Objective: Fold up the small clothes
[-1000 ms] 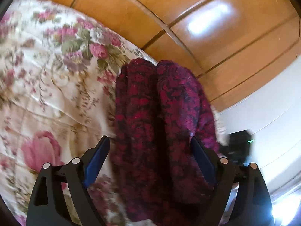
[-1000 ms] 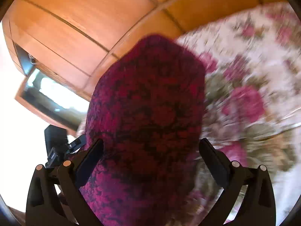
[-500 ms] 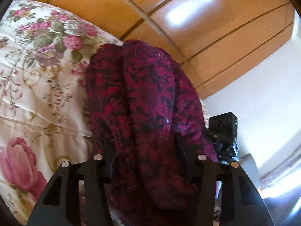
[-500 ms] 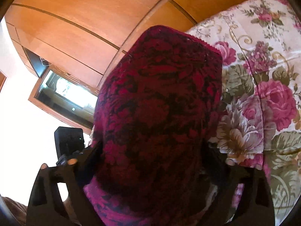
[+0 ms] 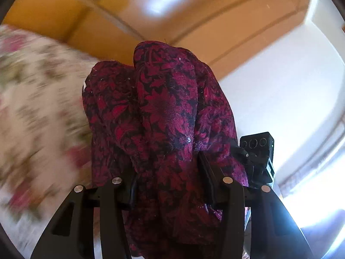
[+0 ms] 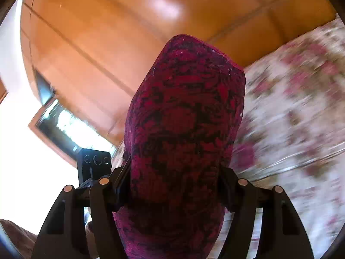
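One garment, two grippers and one bed make up the scene. The garment [image 5: 166, 116] is a single piece of dark cloth patterned in crimson and black, and it is pinched at two places: the left gripper [image 5: 167, 172] has its two black fingers pressed in against a bunched fold of it, and the right gripper [image 6: 174, 174] is clamped on another fold in the same way. Cloth bulges up between each pair of fingers and hangs down past them, so the garment is held in the air above the floral bedspread [image 5: 36, 112] rather than lying on it. In the left wrist view the cloth shows two rounded lobes side by side, with the bedspread blurred along the left edge and a pale wall [image 5: 280, 90] to the right; the right gripper's small black camera [image 5: 257, 151] peeks out just beside the cloth. The right wrist view shows one smooth rounded hump instead, the bedspread on the right, a window [image 6: 62, 127] low on the left, and the left gripper's camera [image 6: 94, 164] close by. Glossy wooden panelling [image 6: 133, 30] fills the top of both views.
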Demonstrator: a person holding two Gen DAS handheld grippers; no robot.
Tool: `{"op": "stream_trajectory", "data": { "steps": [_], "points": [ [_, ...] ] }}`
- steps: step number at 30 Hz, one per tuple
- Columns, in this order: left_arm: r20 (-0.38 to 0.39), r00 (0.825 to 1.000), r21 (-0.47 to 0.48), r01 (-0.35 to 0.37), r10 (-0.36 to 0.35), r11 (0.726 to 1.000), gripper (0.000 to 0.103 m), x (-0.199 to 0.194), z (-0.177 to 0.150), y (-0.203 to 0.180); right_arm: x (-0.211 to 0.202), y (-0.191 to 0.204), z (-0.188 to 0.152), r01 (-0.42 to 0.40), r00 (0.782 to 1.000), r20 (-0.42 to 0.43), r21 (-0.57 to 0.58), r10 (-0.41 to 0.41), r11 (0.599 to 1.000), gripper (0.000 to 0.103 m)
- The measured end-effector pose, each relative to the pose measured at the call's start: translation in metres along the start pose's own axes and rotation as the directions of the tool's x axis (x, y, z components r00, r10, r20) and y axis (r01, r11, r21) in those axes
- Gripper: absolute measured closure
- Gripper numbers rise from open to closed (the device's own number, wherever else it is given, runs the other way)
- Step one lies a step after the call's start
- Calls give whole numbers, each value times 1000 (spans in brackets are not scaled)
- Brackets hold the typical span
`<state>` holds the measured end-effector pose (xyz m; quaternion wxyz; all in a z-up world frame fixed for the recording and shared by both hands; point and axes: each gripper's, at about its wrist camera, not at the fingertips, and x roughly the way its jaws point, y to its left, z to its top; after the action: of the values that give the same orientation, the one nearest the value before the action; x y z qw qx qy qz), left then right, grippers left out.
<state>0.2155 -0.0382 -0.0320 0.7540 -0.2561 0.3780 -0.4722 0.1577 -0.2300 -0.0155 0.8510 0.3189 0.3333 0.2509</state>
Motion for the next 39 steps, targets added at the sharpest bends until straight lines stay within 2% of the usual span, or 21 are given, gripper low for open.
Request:
{"op": "stream_trajectory", "data": {
  "steps": [3,5,9,12,14,15,16,18,19,21,24,26,28,29,31,32,34,36,37,38,39],
  "points": [
    [-71,995,4,65,-64,998,56,61,26,-13,-40,-21,20,87,992,94,11,-87,996,37],
    [-122,990,50,71,-64,996,56,104,40,-28,-66,-39,30,158,976,147,30,-161,987,37],
    [-196,980,86,65,-47,994,56,172,60,-50,-101,-91,37,260,940,191,128,-281,957,38],
    [-261,964,159,1,41,987,56,218,58,-57,-112,-129,32,333,911,183,201,-370,921,38],
    [-318,939,202,-70,133,977,56,244,44,-53,-116,-148,23,394,888,158,222,-432,892,38],
    [-333,927,225,-101,174,969,56,249,37,-48,-115,-159,16,425,876,138,233,-462,875,38],
    [-343,921,215,-116,186,970,54,251,29,-42,-115,-167,9,431,874,129,242,-469,869,38],
    [-330,929,167,-116,166,979,54,242,24,-36,-117,-172,-2,414,880,140,242,-454,877,35],
    [-306,935,164,-134,179,977,54,233,14,-40,-118,-171,-5,411,881,145,232,-449,882,29],
    [-263,938,213,-173,227,962,54,222,0,-49,-118,-171,-7,431,875,139,213,-463,877,15],
    [-209,934,261,-233,291,937,53,211,-19,-61,-111,-165,3,458,867,117,194,-484,867,10],
    [-183,932,232,-268,313,935,53,205,-21,-58,-116,-145,10,513,834,132,168,-535,842,10],
    [-148,926,231,-310,348,922,54,200,-24,-61,-123,-122,16,581,781,186,137,-596,803,12],
    [-136,920,249,-327,368,911,54,201,-28,-62,-126,-112,21,588,771,214,124,-600,800,13],
    [-113,903,295,-368,415,882,44,202,-32,-65,-125,-93,31,557,790,257,83,-557,827,15],
    [-108,896,309,-382,431,871,39,203,-32,-64,-118,-86,33,558,796,250,51,-551,829,16],
    [-107,883,304,-408,457,861,34,210,-21,-58,-96,-81,34,589,790,209,-1,-576,808,20],
    [-125,878,271,-417,462,867,34,206,-12,-53,-66,-91,29,642,763,122,-33,-635,766,20],
    [-124,873,274,-426,471,862,33,211,-12,-50,-55,-93,25,690,723,114,-52,-682,722,19],
    [-113,864,285,-445,491,849,33,216,-11,-50,-49,-94,19,719,694,114,-64,-711,692,18],
    [-97,858,289,-461,505,839,32,221,-12,-51,-48,-97,18,724,688,121,-53,-715,688,18]
  ]
}}
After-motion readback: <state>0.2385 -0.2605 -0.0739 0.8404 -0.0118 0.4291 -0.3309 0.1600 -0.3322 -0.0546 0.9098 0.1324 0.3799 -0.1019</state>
